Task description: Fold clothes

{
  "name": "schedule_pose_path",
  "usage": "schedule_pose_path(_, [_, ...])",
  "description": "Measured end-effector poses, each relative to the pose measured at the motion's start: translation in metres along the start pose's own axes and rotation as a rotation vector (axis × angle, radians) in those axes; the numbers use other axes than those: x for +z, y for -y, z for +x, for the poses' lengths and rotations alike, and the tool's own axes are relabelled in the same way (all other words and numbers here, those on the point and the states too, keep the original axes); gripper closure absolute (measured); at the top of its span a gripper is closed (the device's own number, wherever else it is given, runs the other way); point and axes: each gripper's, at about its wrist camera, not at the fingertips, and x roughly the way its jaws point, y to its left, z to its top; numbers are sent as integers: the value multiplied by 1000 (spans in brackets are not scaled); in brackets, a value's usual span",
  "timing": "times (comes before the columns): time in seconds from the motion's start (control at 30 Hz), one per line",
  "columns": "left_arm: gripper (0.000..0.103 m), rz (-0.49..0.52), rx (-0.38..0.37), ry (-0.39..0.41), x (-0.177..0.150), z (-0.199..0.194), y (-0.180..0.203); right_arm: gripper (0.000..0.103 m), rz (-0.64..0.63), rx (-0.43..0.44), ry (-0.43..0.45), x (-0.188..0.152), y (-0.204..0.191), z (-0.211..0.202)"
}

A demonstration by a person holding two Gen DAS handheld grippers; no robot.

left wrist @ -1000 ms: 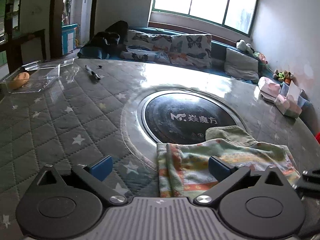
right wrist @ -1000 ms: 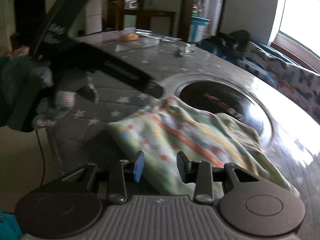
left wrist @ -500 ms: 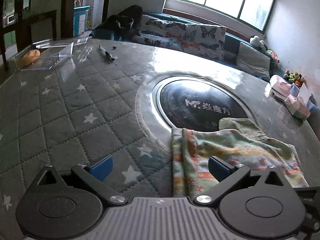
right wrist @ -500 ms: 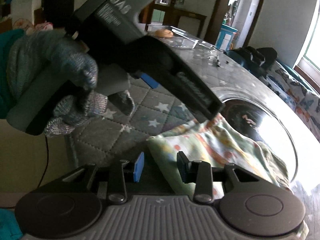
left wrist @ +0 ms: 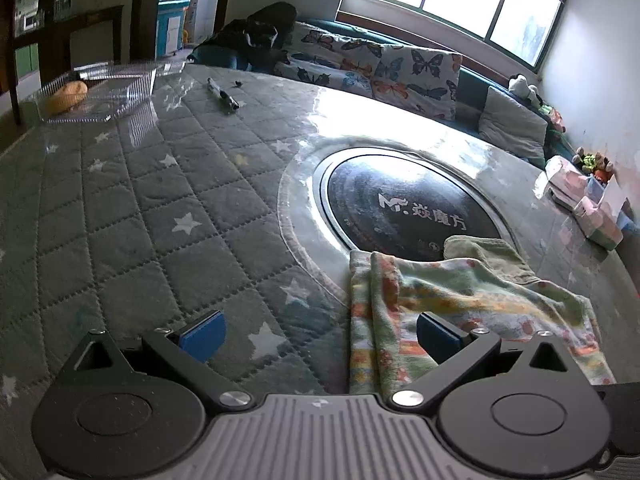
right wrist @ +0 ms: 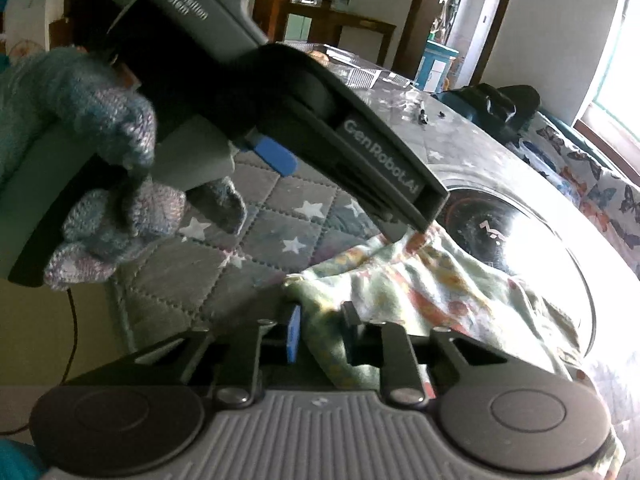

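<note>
A pastel cloth (left wrist: 472, 300) with orange and green print lies rumpled on the table's near right, partly over the black round inset (left wrist: 404, 208). My left gripper (left wrist: 320, 336) is open wide just above the table, and the cloth's folded left edge lies between its blue pads (left wrist: 202, 336). In the right wrist view the cloth (right wrist: 432, 280) has its near corner between the narrow fingers of my right gripper (right wrist: 322, 336), which is shut on it. A gloved hand (right wrist: 100, 184) holds the left gripper (right wrist: 352, 188) above the cloth's far edge.
The grey quilted, star-print table cover (left wrist: 140, 208) stretches away to the left. A clear plastic tray (left wrist: 100, 92) with a bun sits at the far left, with a small dark tool (left wrist: 224, 96) near it. Tissue packs (left wrist: 580, 200) stand at the right edge, and a sofa with butterfly cushions (left wrist: 400, 68) lies behind.
The left gripper has shifted left and forward, so the cloth's edge now sits right of its centre. The right gripper has closed in on the cloth's near corner and its fingers have narrowed on it.
</note>
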Motion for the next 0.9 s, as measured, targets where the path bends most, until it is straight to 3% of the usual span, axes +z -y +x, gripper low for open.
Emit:
schedule_pose_path(0.4, [1,-244,-136,-37,3,0,-11,95,182,68,81,1,40,-25])
schedule_pose_path(0.5, [2,-263,-159,-50,4,3,-6,95,209,76,103,-1,51,-32])
schedule_pose_path(0.8, [33,-313,-213,-117,3,23,10,96,250,90,153,-12,62,-55])
schedule_pose_path(0.9, [65,-333,-239,-141,3,31,11,96,248,104,153,-14,61,-57])
